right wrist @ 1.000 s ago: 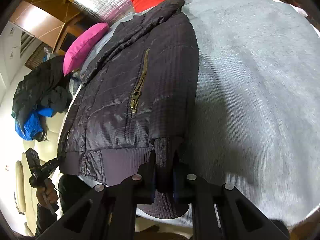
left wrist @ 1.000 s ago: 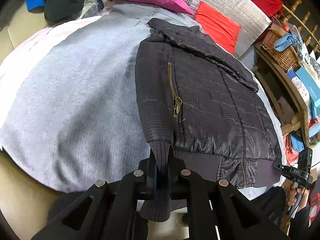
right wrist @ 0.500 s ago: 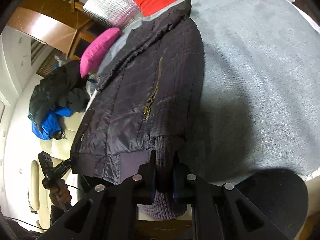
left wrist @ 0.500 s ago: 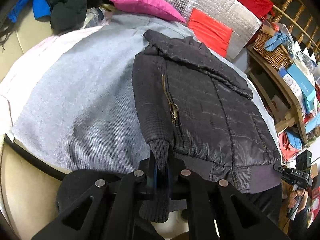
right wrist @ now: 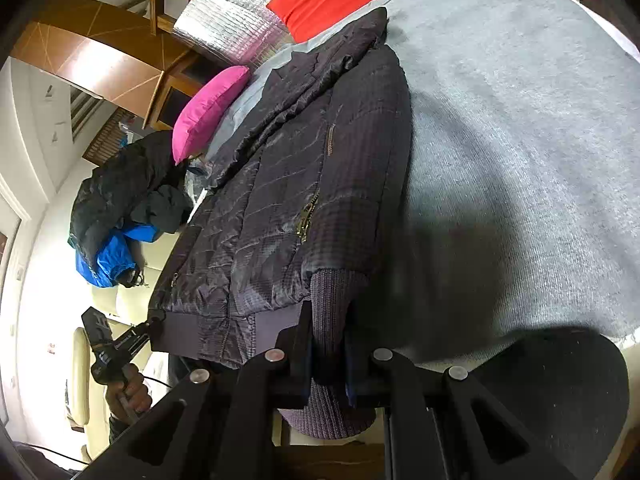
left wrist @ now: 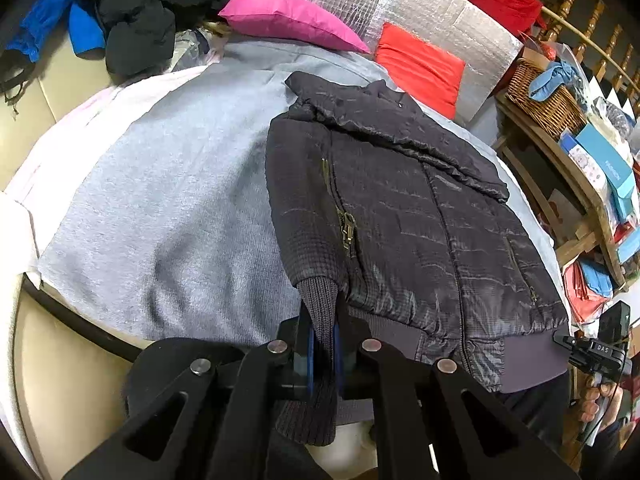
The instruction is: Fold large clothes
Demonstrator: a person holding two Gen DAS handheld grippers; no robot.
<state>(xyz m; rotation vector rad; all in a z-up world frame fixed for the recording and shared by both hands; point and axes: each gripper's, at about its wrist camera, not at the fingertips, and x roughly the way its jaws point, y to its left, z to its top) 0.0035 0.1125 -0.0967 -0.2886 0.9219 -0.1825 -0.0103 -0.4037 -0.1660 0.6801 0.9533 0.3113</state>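
A dark quilted jacket (left wrist: 400, 220) lies front up, zip closed, on a grey cloth (left wrist: 160, 200), its collar at the far side. In the left wrist view my left gripper (left wrist: 322, 332) is shut on the ribbed knit cuff (left wrist: 320, 300) of the jacket's left-side sleeve at the near hem. In the right wrist view my right gripper (right wrist: 328, 332) is shut on the other ribbed cuff (right wrist: 336, 292) beside the hem. Both sleeves lie along the jacket's (right wrist: 280, 200) sides. Each view shows the other gripper at the far hem corner: the right gripper (left wrist: 560, 340) and the left gripper (right wrist: 154, 324).
A pink cushion (left wrist: 288, 20), a red cushion (left wrist: 420, 64) and a silver foil panel (left wrist: 420, 12) stand behind the jacket. A heap of dark and blue clothes (left wrist: 132, 20) lies at the back left. A wooden shelf with a wicker basket (left wrist: 544, 100) crowds the right side.
Both grippers have drawn back and a little up with the cuffs still held. The jacket looks smaller and more of the cloth's near edge shows.
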